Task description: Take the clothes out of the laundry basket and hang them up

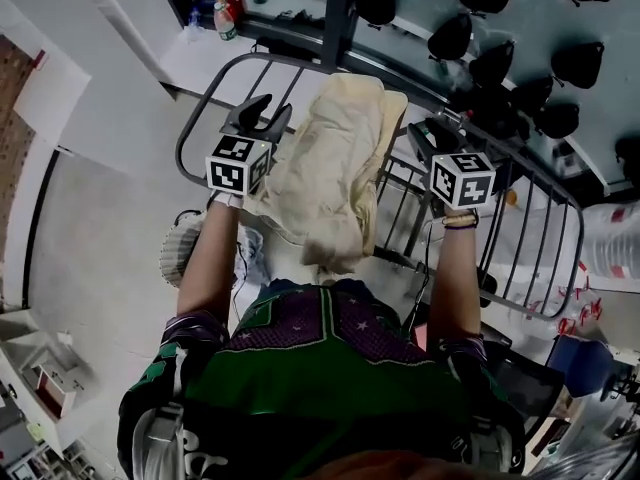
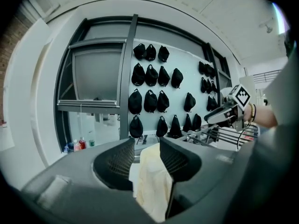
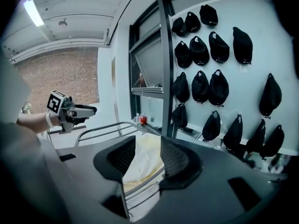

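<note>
A cream garment [image 1: 330, 168] lies draped over the bars of a grey metal drying rack [image 1: 545, 233], its lower end hanging toward me. My left gripper [image 1: 262, 111] hovers at the garment's left edge with its jaws apart. In the left gripper view the cream garment [image 2: 152, 181] shows through the gap of the left gripper [image 2: 147, 141], and no pad presses on it. My right gripper [image 1: 425, 136] stands over the rack to the garment's right, open and empty. In the right gripper view the cream garment [image 3: 140, 164] lies beyond the right gripper [image 3: 148, 140].
A white perforated basket [image 1: 178, 251] sits low at my left, partly behind my forearm. Several black caps [image 1: 495, 63] hang on the wall beyond the rack. A dark window post [image 1: 340, 13] rises behind it, with bottles [image 1: 225, 13] on the sill.
</note>
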### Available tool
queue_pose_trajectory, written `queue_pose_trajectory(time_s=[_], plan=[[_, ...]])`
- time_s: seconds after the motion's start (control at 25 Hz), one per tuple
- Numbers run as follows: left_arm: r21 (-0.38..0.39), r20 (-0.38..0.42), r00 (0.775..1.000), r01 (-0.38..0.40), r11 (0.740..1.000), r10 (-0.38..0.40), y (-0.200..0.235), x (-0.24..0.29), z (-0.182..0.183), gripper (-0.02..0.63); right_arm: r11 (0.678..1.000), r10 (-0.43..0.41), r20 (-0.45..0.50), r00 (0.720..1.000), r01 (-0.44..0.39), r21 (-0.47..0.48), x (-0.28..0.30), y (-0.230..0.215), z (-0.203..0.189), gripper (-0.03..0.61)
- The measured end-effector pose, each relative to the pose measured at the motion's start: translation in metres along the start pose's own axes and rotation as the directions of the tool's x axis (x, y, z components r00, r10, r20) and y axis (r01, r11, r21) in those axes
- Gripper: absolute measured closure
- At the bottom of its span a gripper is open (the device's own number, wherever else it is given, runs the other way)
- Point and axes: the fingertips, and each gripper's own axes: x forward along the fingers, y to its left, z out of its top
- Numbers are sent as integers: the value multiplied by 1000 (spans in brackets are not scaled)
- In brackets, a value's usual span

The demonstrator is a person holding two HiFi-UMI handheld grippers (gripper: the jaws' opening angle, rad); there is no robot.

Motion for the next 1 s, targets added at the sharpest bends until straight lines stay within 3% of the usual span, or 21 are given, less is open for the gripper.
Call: queue_pose_trajectory(time_s=[0.64,1.0], plan=[[-18,135,991,-4,1000,6,-20,-173,3,436,1000,4,133,991,-4,6,-98,132,19,419],[-52,199,980,-16,999,26,-30,-250,5,443,1000,8,284,959,-2,-23,-157,195,32,420]])
